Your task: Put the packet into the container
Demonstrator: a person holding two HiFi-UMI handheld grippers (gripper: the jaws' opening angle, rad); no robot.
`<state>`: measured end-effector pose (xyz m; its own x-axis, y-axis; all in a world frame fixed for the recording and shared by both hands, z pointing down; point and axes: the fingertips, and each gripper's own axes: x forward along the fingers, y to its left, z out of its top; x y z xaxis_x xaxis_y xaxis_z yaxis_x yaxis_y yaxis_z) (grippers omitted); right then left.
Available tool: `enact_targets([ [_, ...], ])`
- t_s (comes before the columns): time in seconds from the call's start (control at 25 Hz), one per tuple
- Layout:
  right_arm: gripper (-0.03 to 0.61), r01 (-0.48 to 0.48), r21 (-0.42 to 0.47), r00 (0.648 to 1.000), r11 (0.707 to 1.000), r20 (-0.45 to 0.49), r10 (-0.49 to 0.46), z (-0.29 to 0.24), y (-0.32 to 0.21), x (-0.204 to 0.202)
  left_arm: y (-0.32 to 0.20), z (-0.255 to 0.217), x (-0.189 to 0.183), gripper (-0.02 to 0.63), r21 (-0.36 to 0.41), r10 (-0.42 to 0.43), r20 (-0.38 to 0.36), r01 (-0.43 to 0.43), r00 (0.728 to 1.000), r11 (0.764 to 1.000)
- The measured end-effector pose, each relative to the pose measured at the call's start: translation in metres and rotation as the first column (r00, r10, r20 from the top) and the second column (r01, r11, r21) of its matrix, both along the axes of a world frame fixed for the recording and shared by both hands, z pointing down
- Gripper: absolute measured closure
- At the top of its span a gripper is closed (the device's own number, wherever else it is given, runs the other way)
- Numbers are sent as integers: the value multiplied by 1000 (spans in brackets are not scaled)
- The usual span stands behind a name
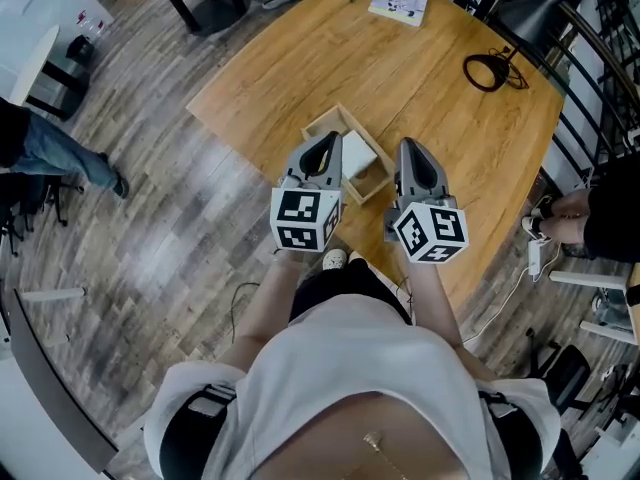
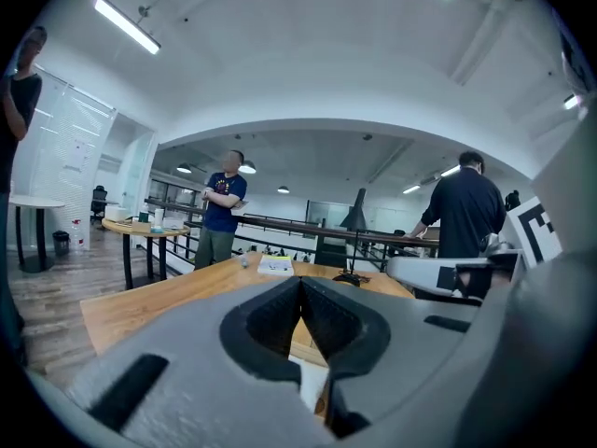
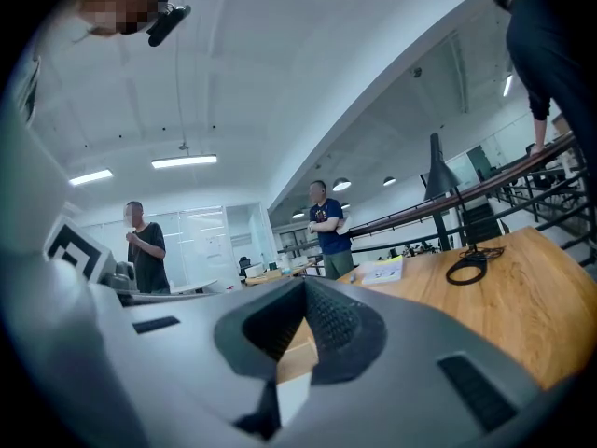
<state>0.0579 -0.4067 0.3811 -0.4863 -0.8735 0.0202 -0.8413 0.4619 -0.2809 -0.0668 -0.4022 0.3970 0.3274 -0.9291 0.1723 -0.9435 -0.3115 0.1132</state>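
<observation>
A small wooden container (image 1: 326, 124) stands on the round wooden table (image 1: 300, 58), with a white packet (image 1: 358, 154) lying inside it. My left gripper (image 1: 324, 141) hovers over the container's left side, its jaws pressed together with nothing between them. Through the gap under the jaws of the left gripper (image 2: 300, 283) a bit of the white packet (image 2: 313, 386) and the box wall shows. My right gripper (image 1: 408, 146) hangs just right of the container, also shut and empty; in the right gripper view the right gripper (image 3: 305, 284) points level across the table.
A yellow-white booklet (image 1: 400, 0) lies at the table's far edge. A coiled black cable (image 1: 487, 71) and a black lamp (image 1: 540, 8) are at the right. A person in blue (image 2: 222, 208) and a person in black (image 2: 462, 217) stand beyond the table.
</observation>
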Motion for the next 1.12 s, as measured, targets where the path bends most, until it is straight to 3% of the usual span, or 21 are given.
enact_targets([
  [0.32,568,33,32,999,999,26,-34,-14,22,-8,20,-12,17,604,21,42,15,-42,999,999],
  [1.12,568,87,27,996,996,-40,-86,-11,27,-16,17,-8,29,604,0,81,26,-81,996,997],
])
